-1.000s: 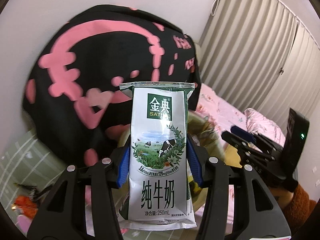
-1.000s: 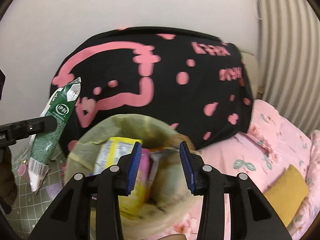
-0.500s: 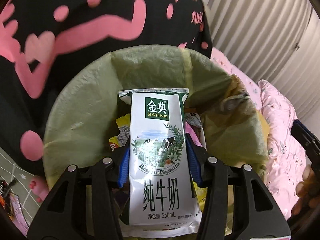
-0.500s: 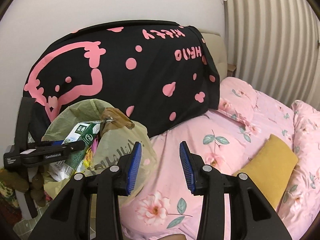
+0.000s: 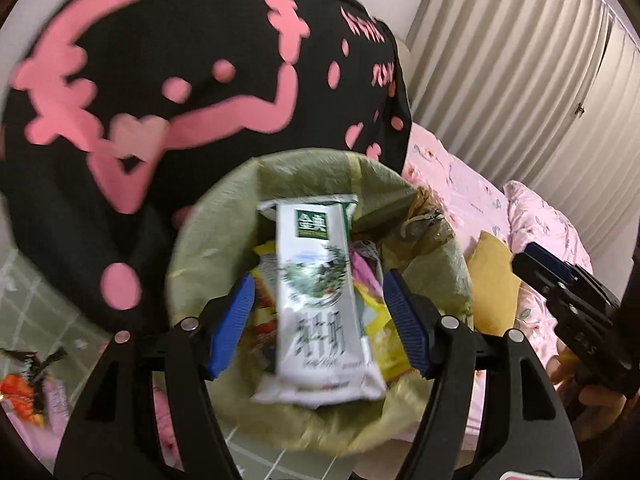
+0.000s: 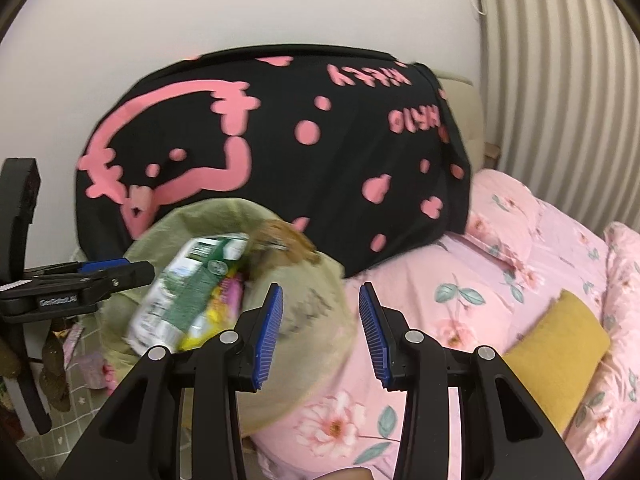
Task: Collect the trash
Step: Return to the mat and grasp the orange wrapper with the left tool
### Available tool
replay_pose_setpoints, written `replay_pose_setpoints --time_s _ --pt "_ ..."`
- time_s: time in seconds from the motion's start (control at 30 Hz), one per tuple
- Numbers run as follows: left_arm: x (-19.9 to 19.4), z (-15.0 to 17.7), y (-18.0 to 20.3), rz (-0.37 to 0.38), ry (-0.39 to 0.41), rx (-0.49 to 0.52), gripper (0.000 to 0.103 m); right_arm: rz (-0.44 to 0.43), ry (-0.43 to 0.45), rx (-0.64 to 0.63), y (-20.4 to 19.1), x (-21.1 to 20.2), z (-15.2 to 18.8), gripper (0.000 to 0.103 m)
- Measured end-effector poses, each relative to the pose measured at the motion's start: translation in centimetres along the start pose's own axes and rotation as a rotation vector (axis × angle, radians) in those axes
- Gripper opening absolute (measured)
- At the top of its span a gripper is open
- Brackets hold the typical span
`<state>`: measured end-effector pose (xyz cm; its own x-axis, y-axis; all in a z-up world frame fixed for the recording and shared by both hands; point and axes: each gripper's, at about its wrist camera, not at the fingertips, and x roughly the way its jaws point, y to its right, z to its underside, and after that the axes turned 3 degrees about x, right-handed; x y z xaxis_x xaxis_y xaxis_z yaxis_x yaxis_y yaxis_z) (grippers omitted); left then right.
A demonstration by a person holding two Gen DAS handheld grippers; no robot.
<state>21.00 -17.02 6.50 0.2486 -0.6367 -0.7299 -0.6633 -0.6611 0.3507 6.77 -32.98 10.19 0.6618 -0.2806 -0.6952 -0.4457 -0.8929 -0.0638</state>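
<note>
The left gripper (image 5: 318,318) was opening above the lined trash bin (image 5: 208,240), its blue pads clear of the milk carton (image 5: 320,304), which sat blurred between them over the wrappers, evidently released to drop in. The right gripper (image 6: 320,336) stood apart and empty beside the bin, near the pink bedding (image 6: 520,260).

Milk carton (image 5: 320,300) over trash bin (image 5: 208,240), btwn opening left tongs (image 5: 318,320); bed (image 6: 500,264) right of bin.
</note>
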Motion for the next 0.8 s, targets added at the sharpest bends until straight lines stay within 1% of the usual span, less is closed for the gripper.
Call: replay_pose_setpoints --time_s 0.17,0.3,0.5,0.7,0.8 --pt "-4.2 1.4 -2.2 -0.054 0.048 -0.03 0.063 -0.069 0.016 -0.051 -3.9 0.0 -0.3 0.038" --pt "-7.1 3.0 -5.0 -0.105 0.078 -0.064 0.063 -0.139 0.014 -0.103 -7.7 0.0 0.0 0.038" --pt "-10.0 6.2 -10.9 -0.196 0.075 -0.125 0.063 -0.222 -0.014 -0.175 -13.2 0.5 1.2 0.038" --pt "-13.9 8.7 -17.9 -0.296 0.088 -0.224 0.063 -0.295 -0.062 -0.222 -17.3 1.2 2.9 0.038" --pt "-15.0 9.9 -21.5 -0.332 0.074 -0.288 0.063 -0.32 -0.085 -0.237 -19.0 1.6 3.6 0.038"
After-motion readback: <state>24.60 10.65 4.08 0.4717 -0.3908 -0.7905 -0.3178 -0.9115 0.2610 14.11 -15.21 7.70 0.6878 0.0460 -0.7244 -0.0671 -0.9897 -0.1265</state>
